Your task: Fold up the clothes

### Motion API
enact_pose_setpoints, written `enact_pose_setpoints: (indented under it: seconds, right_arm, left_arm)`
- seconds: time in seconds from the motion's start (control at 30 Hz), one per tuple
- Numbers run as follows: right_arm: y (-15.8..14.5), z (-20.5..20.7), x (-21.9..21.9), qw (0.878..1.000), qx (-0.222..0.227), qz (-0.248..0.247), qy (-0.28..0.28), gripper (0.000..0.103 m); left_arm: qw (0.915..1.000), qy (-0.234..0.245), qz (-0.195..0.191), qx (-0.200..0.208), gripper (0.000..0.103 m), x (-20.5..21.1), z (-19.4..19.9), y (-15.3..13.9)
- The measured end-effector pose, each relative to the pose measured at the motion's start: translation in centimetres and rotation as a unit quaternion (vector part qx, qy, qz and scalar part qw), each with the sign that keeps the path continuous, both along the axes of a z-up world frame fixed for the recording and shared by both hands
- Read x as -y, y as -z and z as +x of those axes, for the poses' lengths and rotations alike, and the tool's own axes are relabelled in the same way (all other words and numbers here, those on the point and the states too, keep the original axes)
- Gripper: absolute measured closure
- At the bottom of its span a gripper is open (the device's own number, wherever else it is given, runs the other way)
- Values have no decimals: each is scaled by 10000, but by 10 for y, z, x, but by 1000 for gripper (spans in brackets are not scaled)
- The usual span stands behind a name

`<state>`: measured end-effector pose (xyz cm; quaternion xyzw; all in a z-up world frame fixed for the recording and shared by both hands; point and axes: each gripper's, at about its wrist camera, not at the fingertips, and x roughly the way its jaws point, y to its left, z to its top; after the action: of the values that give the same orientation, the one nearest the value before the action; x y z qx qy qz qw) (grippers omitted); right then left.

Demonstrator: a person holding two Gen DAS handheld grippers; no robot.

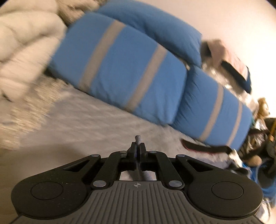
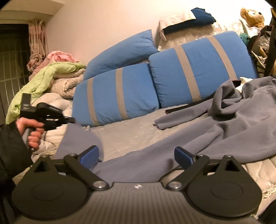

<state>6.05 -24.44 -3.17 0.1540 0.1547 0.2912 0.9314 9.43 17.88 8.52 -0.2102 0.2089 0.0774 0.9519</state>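
A grey-blue fleece garment (image 2: 224,131) lies crumpled across the bed, bunched at the right, with one edge stretched toward the left. My left gripper (image 1: 138,146) is shut on that edge, and a small tuft of the fleece (image 1: 138,138) pokes out past the fingertips. In the right wrist view the left gripper (image 2: 71,119) is held up at the left by a person's hand (image 2: 32,131), and the cloth hangs down below it. My right gripper (image 2: 137,156) is open just above the garment's near edge. Cloth lies under its blue pads (image 2: 89,155), which press on nothing.
Blue pillows with grey stripes (image 2: 117,94) lean against the wall behind the quilted mattress (image 2: 134,131). A heap of bedding with a green sheet (image 2: 48,74) is piled at the left. A black strap (image 2: 186,107) lies by the pillows, with a teddy bear (image 2: 253,15) and clutter at the right.
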Motion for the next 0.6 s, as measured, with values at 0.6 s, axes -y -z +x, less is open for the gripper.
enact_pose_setpoints:
  seconds: [0.6]
  right_arm:
    - [-5,-2,-1,9997,-160,184,-66,3]
  left_arm:
    - [9953,-944,-26,-195,101,-73,-81,11]
